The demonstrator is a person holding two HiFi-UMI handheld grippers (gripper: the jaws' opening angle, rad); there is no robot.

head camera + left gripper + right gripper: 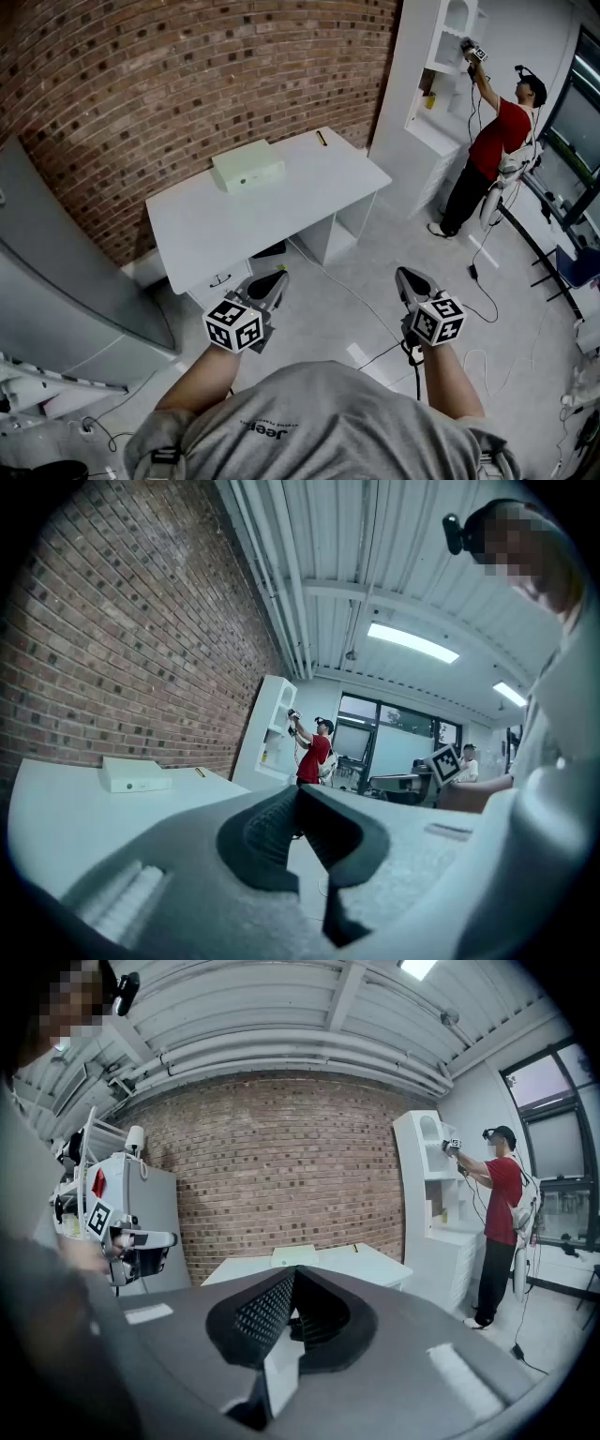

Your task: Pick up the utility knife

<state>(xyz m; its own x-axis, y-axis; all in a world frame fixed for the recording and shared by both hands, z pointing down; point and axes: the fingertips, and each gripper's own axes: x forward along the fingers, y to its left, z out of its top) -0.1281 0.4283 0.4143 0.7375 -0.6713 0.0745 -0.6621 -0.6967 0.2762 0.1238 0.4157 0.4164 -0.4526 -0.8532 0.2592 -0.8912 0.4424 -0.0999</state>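
A small yellow-and-dark utility knife (322,138) lies at the far edge of the white table (281,206). It shows as a tiny yellow sliver (200,772) in the left gripper view and again (354,1248) in the right gripper view. My left gripper (273,281) hovers over the floor just off the table's near corner, its jaws shut on nothing. My right gripper (411,278) is held farther right above the floor, shut and empty as well. Both are well short of the knife.
A pale flat box (247,167) rests on the table near the brick wall. A grey cabinet (56,281) stands at the left. At the right, a person in a red shirt (497,141) reaches into a white shelf unit (441,84). Cables (487,309) trail on the floor.
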